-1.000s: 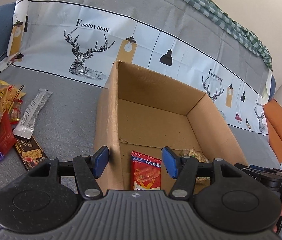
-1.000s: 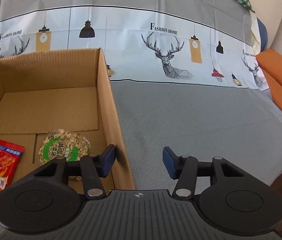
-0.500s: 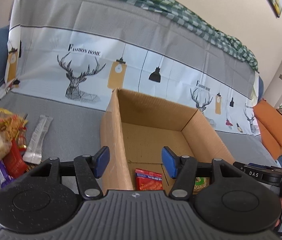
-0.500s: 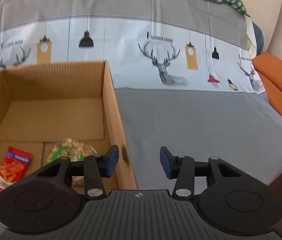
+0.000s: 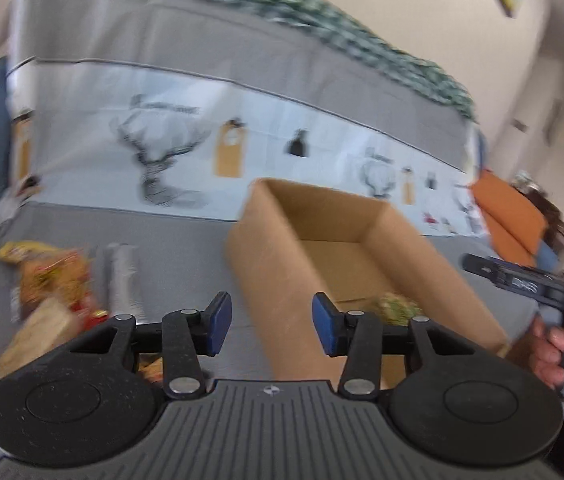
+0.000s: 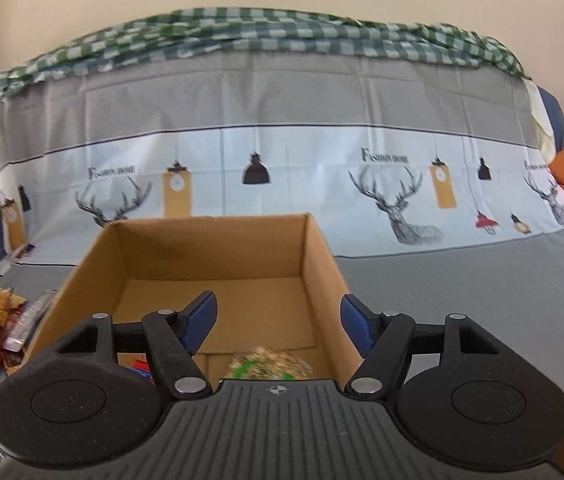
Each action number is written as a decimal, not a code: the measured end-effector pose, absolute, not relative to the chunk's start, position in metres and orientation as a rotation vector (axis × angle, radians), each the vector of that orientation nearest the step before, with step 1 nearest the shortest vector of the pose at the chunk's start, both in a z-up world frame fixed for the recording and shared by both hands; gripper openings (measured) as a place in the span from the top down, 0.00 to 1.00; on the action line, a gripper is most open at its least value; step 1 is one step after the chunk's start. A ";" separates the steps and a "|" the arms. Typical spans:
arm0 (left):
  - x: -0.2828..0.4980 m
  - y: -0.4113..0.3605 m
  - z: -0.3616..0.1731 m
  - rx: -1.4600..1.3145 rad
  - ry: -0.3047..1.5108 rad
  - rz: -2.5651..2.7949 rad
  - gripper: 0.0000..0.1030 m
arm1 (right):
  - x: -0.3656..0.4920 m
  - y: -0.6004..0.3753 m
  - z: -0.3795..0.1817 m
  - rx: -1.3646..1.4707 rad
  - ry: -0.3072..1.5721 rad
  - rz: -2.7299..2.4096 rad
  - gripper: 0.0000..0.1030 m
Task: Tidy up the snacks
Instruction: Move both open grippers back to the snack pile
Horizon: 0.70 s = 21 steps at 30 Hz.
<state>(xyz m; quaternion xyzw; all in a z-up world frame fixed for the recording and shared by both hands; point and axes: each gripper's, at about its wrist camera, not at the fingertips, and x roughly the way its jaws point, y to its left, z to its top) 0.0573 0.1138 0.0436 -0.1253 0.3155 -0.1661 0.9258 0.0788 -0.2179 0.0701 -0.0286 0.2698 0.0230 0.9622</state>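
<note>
- The grey sofa cover (image 6: 461,300) printed with deer and lamps is lying under everything you are working on.
- The open brown cardboard box (image 6: 323,248) is sitting at twelve o'clock from your right gripper.
- Your right gripper (image 6: 278,322) is spreading its jaws, empty.
- Your left gripper (image 5: 268,322) is narrowing its jaws, parted and empty.
- The heap of loose snack packets (image 5: 54,284) is lying at nine o'clock of the box.
- The round green-labelled puffed-grain pack (image 6: 270,364) is resting inside the box, at its six o'clock.
</note>
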 end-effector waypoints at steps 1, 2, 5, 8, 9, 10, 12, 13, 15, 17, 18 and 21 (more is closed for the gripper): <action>0.058 0.122 0.044 -0.282 0.641 -0.325 0.54 | 0.079 -0.212 0.069 -0.062 0.545 0.060 0.32; 0.060 0.130 0.044 -0.316 0.643 -0.315 0.54 | 0.079 -0.204 0.068 -0.067 0.546 0.077 0.32; 0.067 0.145 0.037 -0.397 0.683 -0.288 0.54 | 0.080 -0.180 0.066 -0.084 0.544 0.127 0.34; 0.073 0.154 0.030 -0.437 0.724 -0.264 0.54 | 0.081 -0.158 0.065 -0.083 0.546 0.174 0.34; 0.074 0.157 0.028 -0.445 0.737 -0.250 0.54 | 0.080 -0.151 0.065 -0.079 0.548 0.192 0.34; 0.076 0.160 0.025 -0.455 0.749 -0.234 0.54 | 0.080 -0.143 0.064 -0.076 0.551 0.211 0.34; 0.076 0.169 0.020 -0.470 0.755 -0.201 0.54 | 0.079 -0.128 0.063 -0.072 0.556 0.244 0.34; 0.076 0.174 0.018 -0.483 0.759 -0.179 0.54 | 0.079 -0.119 0.062 -0.071 0.558 0.262 0.34; 0.076 0.185 0.015 -0.509 0.767 -0.129 0.54 | 0.078 -0.103 0.060 -0.069 0.565 0.299 0.34; 0.076 0.197 0.010 -0.534 0.781 -0.071 0.54 | 0.077 -0.086 0.057 -0.070 0.571 0.337 0.34; 0.076 0.204 0.008 -0.549 0.789 -0.043 0.54 | 0.077 -0.078 0.055 -0.073 0.575 0.357 0.34; 0.076 0.220 0.002 -0.572 0.808 0.027 0.54 | 0.075 -0.052 0.049 -0.075 0.585 0.424 0.34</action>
